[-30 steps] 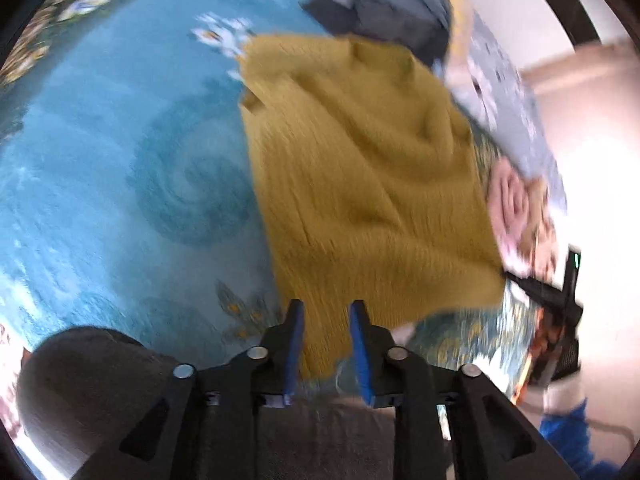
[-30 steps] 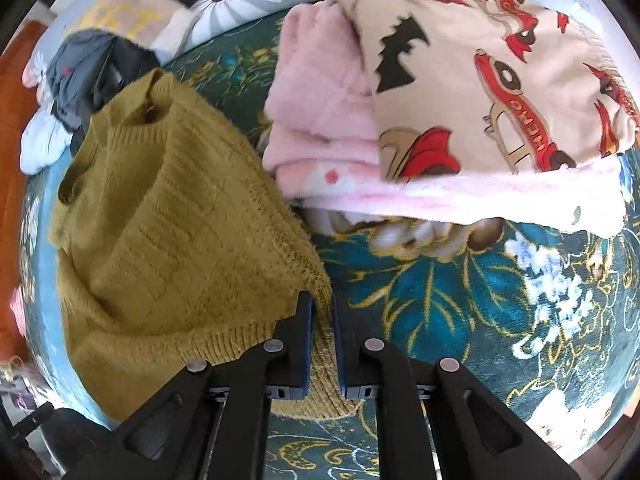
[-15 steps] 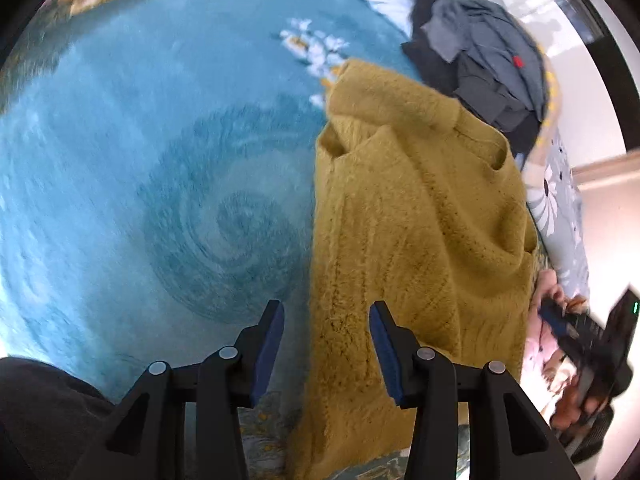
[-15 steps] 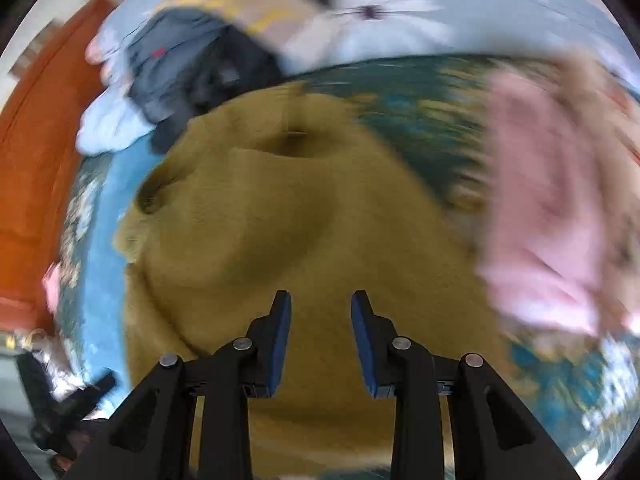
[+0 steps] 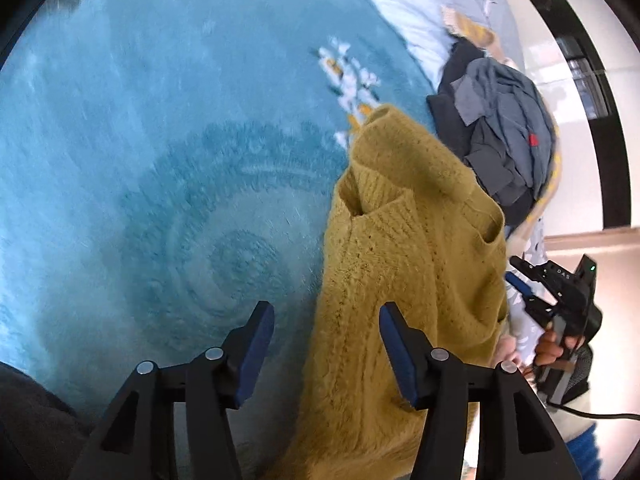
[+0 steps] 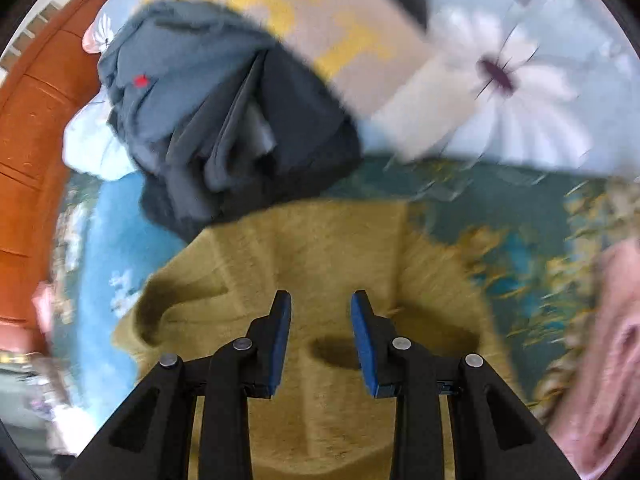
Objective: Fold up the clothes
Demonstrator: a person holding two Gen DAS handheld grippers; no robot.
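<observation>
A mustard-yellow knit sweater lies partly folded on a blue patterned bedspread. My left gripper is open over the sweater's left edge, nothing between its blue pads. In the right wrist view the same sweater fills the lower middle, blurred by motion. My right gripper is open above it and holds nothing. The right gripper also shows at the right edge of the left wrist view, held in a hand.
A heap of grey and dark clothes sits just beyond the sweater, also seen as the grey heap. A beige garment with yellow letters and a daisy-print pillow lie behind. Pink clothes lie at right. An orange wooden headboard stands left.
Both grippers let go of the sweater's hem, opened and moved forward over it toward its collar end. The sweater now lies narrower, folded over on itself.
</observation>
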